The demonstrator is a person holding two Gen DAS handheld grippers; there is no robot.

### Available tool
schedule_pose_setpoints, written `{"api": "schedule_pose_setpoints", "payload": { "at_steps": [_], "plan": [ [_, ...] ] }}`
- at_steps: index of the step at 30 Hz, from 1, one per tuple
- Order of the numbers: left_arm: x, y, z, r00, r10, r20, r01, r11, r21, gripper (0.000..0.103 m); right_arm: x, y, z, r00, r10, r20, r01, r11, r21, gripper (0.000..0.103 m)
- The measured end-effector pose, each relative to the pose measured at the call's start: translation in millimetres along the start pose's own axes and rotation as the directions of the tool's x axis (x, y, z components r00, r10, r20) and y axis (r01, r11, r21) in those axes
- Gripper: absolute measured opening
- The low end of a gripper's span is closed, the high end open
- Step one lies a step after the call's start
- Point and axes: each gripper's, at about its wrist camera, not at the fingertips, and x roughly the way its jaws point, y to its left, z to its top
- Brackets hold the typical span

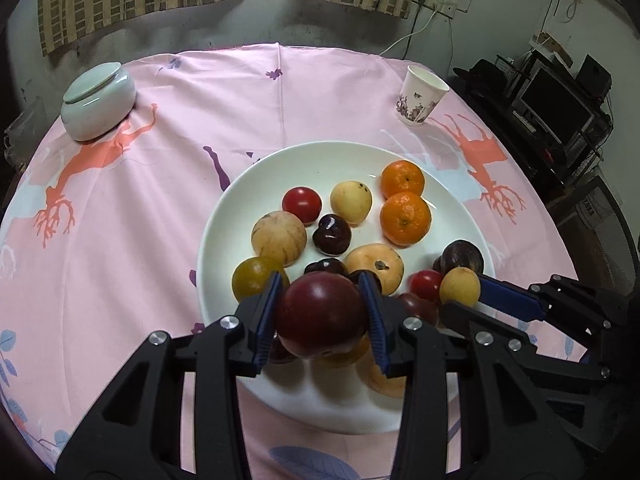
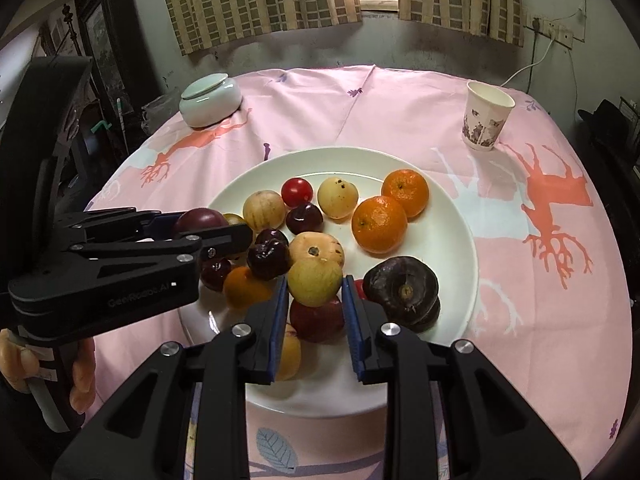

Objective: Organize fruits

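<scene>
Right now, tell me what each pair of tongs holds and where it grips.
Left tongs: a dark red fruit, pinched at its two sides. Right tongs: a small yellow fruit, also gripped at its sides.

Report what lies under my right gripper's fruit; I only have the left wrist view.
Observer: The right gripper is shut on a yellow fruit; a red fruit shows just beneath it, on the plate.
Operator: Check the dark fruit beside it.
Observer: The dark fruit has its stem scar facing this camera.
Operator: Say what holds the left gripper with the plum.
Observer: A hand grips its handle.
</scene>
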Motion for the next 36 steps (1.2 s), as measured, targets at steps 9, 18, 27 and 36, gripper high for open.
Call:
{"api": "schedule_pose_setpoints", "payload": {
  "at_steps": [9, 18, 27, 36],
  "plan": [
    [8, 1, 6, 1.0, 0.001, -0.004, -0.001, 1.0, -0.016, 0.041, 8, 0, 1, 0.999, -0.044, 0.006, 0.044, 0.999, -0.005, 0.028],
    [-26, -6, 12, 0.991, 0.069, 0.112, -0.068, 0.998, -0.009, 0.084, -12, 6, 1, 0.981, -0.136, 0.135, 0.142, 0.989, -0.034, 0.095],
    [-96, -19, -28, 0.969, 0.067, 0.238, -0.066, 0.998, -0.009, 0.101, -62, -3, -31, 0.952, -0.229, 0.204, 0.225, 0.973, 0.039, 0.102],
    [-112, -42, -88, 0.95, 0.175, 0.257, -0.175, 0.984, -0.023, 0.101, -73, -15, -86, 0.949, -0.209, 0.236, 0.177, 0.973, 0.147, 0.102]
  ]
}}
